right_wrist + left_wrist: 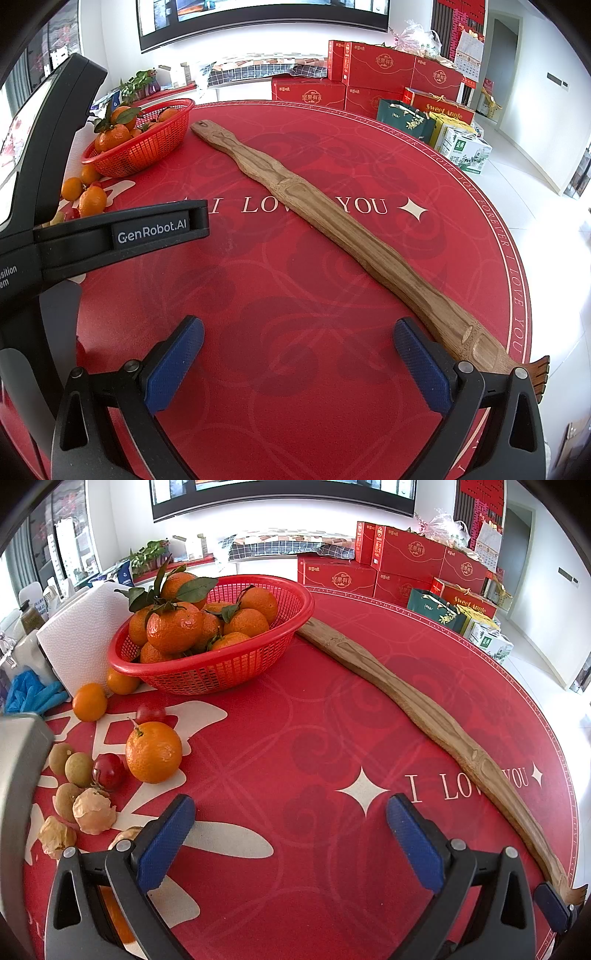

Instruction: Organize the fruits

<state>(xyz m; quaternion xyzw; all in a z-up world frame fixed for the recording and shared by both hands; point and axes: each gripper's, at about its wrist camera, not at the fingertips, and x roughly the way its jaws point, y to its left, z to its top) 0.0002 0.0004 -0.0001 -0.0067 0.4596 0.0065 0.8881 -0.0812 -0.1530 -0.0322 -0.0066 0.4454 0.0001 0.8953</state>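
A red mesh basket (pixel 236 664) full of leafy oranges (pixel 173 627) stands at the back left of the round red table. In front of it lie loose fruits: a big orange (pixel 153 751), two small oranges (pixel 89 701), cherry tomatoes (pixel 108 770), longans (pixel 78 768) and papery husked fruits (pixel 93 810). My left gripper (pixel 290 834) hovers open just right of these fruits, holding nothing. My right gripper (pixel 297 360) is open over bare cloth. The basket (pixel 147 147) shows far left in the right wrist view, behind the left gripper's black body (pixel 110 236).
A long carved wooden stick (pixel 332 236) lies diagonally across the table, also visible as a stick (pixel 424 709) in the left wrist view. A white foam block (pixel 81 638) and blue gloves (pixel 33 694) sit left of the basket. Red gift boxes (pixel 406 561) stand beyond the table.
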